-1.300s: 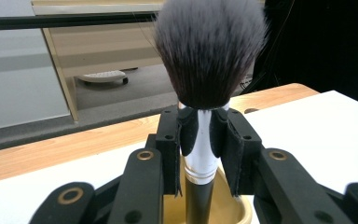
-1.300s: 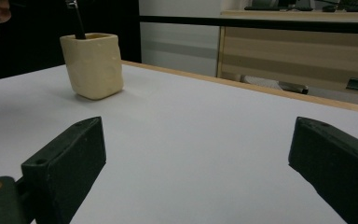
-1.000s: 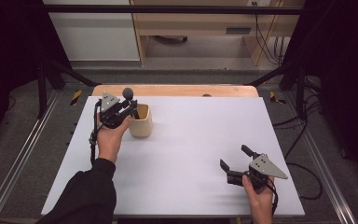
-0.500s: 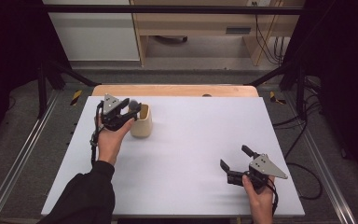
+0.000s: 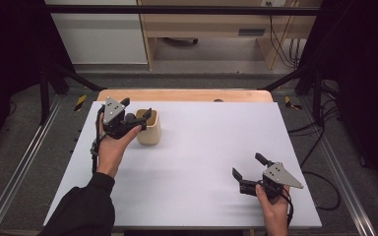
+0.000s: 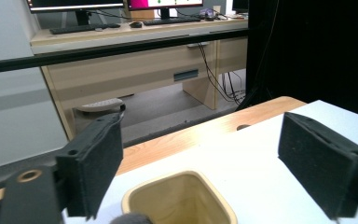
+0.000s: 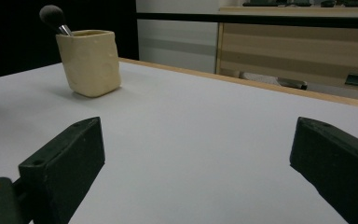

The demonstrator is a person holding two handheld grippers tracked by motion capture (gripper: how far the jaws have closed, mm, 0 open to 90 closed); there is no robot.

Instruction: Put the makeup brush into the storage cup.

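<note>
**Brush Dropped in Cup, Left Claw Letting Go**

At the upper left of the high view, the left claw [image 5: 137, 109] is hovering over a cream cup [image 5: 149, 132] on the white worktop [image 5: 202, 147], its jaws having just been opening and now standing spread with nothing pressed between them. The makeup brush [image 7: 53, 17] is standing in the cup, its dark bristle head poking above the rim at the upper left of the right gripper view. In the left gripper view, the cup's mouth [image 6: 179, 200] is sitting low in the centre, between the two pads and clear of both. At the lower right of the high view, the right claw [image 5: 248, 172] is resting released and empty, well apart from the cup. To finish cleanly, the left hand is probably best lifting straight up, keeping both pads off the rim and the brush head so the cup is not tipping.
</note>
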